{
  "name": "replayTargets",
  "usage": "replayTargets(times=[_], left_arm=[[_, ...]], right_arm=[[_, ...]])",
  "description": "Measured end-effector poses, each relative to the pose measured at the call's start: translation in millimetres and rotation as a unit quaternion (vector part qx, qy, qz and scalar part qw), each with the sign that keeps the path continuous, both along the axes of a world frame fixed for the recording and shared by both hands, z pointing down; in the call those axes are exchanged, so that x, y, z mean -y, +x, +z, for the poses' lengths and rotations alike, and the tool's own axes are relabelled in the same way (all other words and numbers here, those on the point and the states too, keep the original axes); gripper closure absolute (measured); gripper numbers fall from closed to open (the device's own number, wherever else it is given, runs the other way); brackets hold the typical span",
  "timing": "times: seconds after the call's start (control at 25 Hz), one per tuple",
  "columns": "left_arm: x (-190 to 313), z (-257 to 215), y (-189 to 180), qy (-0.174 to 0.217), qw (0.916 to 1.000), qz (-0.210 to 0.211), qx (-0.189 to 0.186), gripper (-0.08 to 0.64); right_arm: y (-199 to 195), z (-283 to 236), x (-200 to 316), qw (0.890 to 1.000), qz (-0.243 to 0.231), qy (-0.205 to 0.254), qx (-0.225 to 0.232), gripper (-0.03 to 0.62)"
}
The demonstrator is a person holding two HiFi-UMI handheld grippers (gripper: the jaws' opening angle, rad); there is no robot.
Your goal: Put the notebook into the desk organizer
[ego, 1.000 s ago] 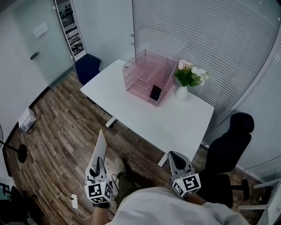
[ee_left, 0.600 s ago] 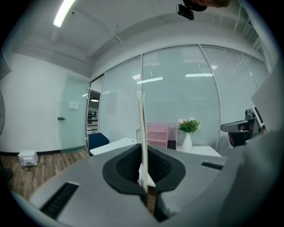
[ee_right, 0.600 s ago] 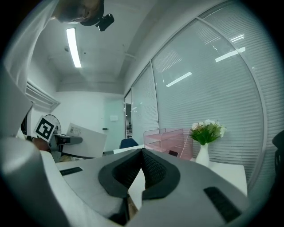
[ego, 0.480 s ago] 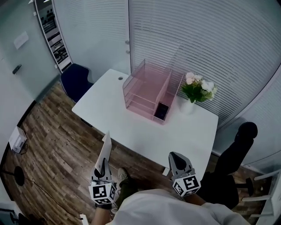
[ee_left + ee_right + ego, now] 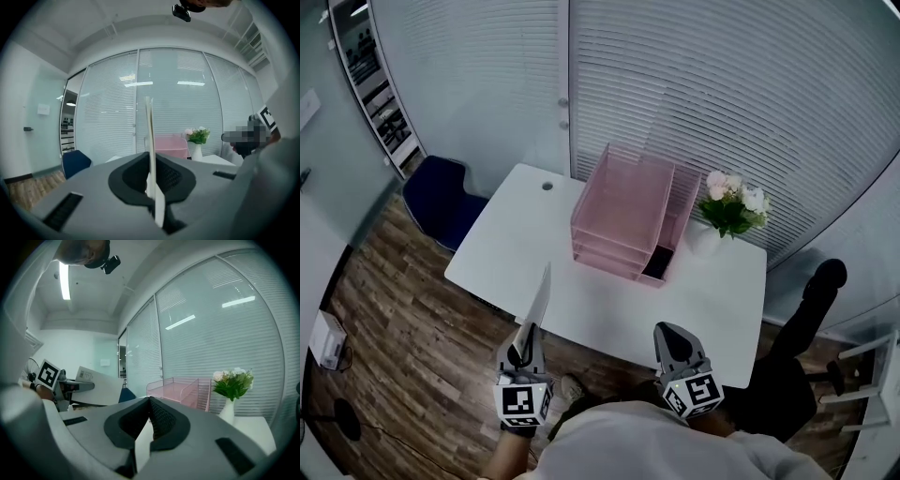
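Note:
A thin white notebook (image 5: 539,298) stands on edge, gripped at its lower end by my left gripper (image 5: 525,343), short of the white table's near edge. The left gripper view has the notebook (image 5: 150,140) edge-on, rising from between the shut jaws of that gripper (image 5: 151,185). On the table stands the pink mesh desk organizer (image 5: 623,220), with stacked trays and an upright slot at its right; it also shows pink in the right gripper view (image 5: 180,390). My right gripper (image 5: 671,339) hangs level with the left one, shut with nothing in it (image 5: 149,420).
A white table (image 5: 511,248) carries a vase of flowers (image 5: 733,204) right of the organizer. A blue chair (image 5: 439,199) stands at its left end, a black chair (image 5: 811,314) at its right. Blinds cover the glass wall behind. The floor is wood.
The table and organizer have come closer and more centred in the head view. The notebook stays upright in the left gripper; both grippers keep their places low in the frame.

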State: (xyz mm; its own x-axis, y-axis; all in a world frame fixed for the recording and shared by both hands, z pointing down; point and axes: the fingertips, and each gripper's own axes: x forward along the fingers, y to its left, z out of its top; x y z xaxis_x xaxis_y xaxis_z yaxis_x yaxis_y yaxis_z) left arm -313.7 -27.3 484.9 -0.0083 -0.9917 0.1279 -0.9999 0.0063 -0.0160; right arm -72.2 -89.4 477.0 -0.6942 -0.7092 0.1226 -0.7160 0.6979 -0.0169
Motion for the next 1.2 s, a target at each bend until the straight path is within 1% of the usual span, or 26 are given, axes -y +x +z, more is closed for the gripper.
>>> replayTargets(times=[0.16,0.36,0.48,0.6,0.72,0.76,0.8,0.88,0.92,1.08,1.2], left_arm=[[31.8,-6.5,-4.4,0.007,1.0,0.007,0.0,0.545],[65.9,-19.3,4.0,0.012,0.9996,0.003,0.023,0.545],[87.2,-38.6,20.0,0.008,0.9979,0.015,0.063,0.545],[123.4,-69.3,40.5,0.042,0.9905,0.041,0.124,0.545],[159.4,-75.9,58.7,0.029,0.9846,0.054,0.163,0.545],[173.4,-79.3,65.4,0.036,0.98,0.062,0.186,0.544],[188.2,-84.5,72.7,0.051,0.9719,0.073,0.218,0.545],[217.4,-93.5,87.3,0.078,0.9487,0.099,0.29,0.543],[231.1,-94.7,94.0,0.082,0.9379,0.11,0.319,0.544],[284.4,-78.0,112.5,0.065,0.8994,0.145,0.407,0.543],[317.9,-46.0,120.0,0.043,0.8646,0.169,0.471,0.543]], right_arm=[[5.2,7.6,22.2,1.0,0.015,-0.014,-0.002,0.578],[5.9,-1.5,59.5,1.0,-0.003,-0.005,0.007,0.578],[15.5,-14.3,80.0,1.0,-0.003,0.005,0.018,0.578],[29.3,-11.8,96.6,1.0,0.006,0.0,0.026,0.578],[48.6,-1.3,106.4,0.999,0.019,-0.004,0.029,0.578],[55.8,1.6,109.9,0.999,0.025,-0.005,0.03,0.578],[62.9,3.4,113.4,0.999,0.032,-0.007,0.031,0.578],[77.1,4.7,118.9,0.998,0.048,-0.014,0.033,0.578],[84.4,4.4,120.7,0.998,0.056,-0.016,0.033,0.578],[109.0,6.1,127.4,0.996,0.084,-0.019,0.037,0.578],[124.4,16.8,133.8,0.994,0.103,-0.025,0.036,0.578]])
